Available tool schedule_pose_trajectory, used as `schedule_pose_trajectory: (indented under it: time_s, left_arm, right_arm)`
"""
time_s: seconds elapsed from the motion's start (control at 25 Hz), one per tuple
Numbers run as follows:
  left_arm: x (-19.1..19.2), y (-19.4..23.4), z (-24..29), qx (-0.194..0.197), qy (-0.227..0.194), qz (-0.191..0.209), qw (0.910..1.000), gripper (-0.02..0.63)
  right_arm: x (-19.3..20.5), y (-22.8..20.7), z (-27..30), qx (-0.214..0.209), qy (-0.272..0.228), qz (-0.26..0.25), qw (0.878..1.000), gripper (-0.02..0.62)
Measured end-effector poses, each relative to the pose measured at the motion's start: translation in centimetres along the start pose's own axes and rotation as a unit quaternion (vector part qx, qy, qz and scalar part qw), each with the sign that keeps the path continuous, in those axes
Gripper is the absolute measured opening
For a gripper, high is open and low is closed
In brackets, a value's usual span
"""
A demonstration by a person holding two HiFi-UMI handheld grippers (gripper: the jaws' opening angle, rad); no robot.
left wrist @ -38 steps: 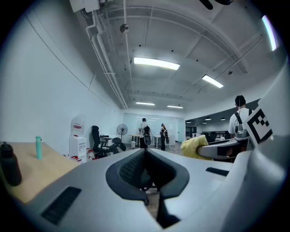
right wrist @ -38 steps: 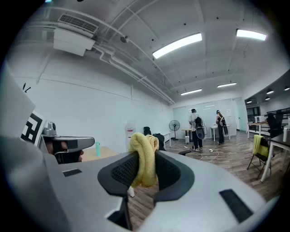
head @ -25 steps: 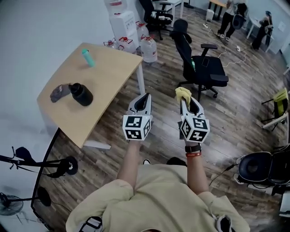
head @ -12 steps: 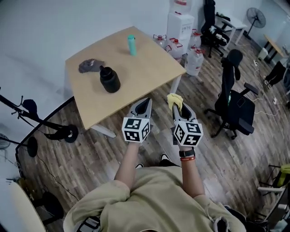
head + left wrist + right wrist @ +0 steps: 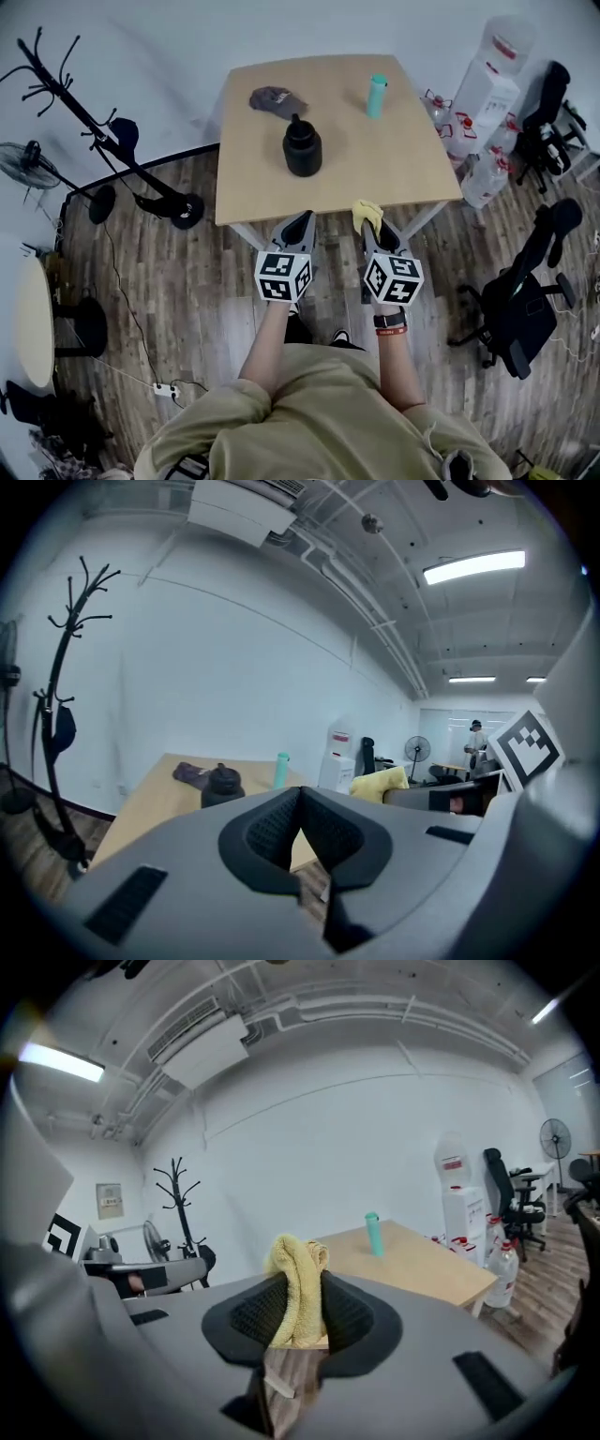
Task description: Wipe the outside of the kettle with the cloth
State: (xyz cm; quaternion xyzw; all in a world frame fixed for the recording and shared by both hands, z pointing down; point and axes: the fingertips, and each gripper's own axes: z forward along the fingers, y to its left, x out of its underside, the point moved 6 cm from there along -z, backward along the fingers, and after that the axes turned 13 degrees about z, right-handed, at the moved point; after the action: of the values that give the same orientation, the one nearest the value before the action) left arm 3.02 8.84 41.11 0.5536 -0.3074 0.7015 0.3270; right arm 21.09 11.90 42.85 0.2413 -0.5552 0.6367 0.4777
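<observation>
A black kettle (image 5: 302,148) stands upright near the middle of the wooden table (image 5: 403,169); the left gripper view shows the kettle (image 5: 221,786) small and far off. My right gripper (image 5: 369,219) is shut on a yellow cloth (image 5: 367,212), just over the table's near edge. In the right gripper view the cloth (image 5: 298,1290) bulges up between the pads. My left gripper (image 5: 301,223) is shut with nothing in it, level with the right one, short of the table's near edge. Both grippers are well short of the kettle.
A dark grey cap (image 5: 273,98) lies behind the kettle and a teal bottle (image 5: 376,96) stands at the back right of the table. A coat stand (image 5: 103,150) is left of the table; water jugs (image 5: 487,178) and black office chairs (image 5: 525,291) are to the right.
The view has swung round so the table now lies straight ahead and closer. Both grippers stay side by side, the cloth still held in the right one.
</observation>
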Motion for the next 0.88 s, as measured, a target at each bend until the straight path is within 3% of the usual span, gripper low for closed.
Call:
schedule_pose_trajectory:
  time_s: [0.36, 0.6, 0.88]
  left_arm:
    - [-0.1, 15.0, 4.1, -0.044, -0.015, -0.004, 0.9989, 0.023]
    - [-0.4, 23.3, 7.3, -0.024, -0.021, -0.002, 0.9995, 0.023]
    - [1.8, 29.3, 10.6, -0.005, -0.016, -0.010, 0.9998, 0.023]
  right_arm:
    - [-0.9, 8.8, 14.8, -0.051, 0.023, -0.020, 0.998, 0.118]
    - [-2.0, 13.3, 22.9, -0.036, 0.015, -0.013, 0.999, 0.118]
    - [0.2, 14.5, 29.1, -0.011, 0.039, 0.004, 0.999, 0.118]
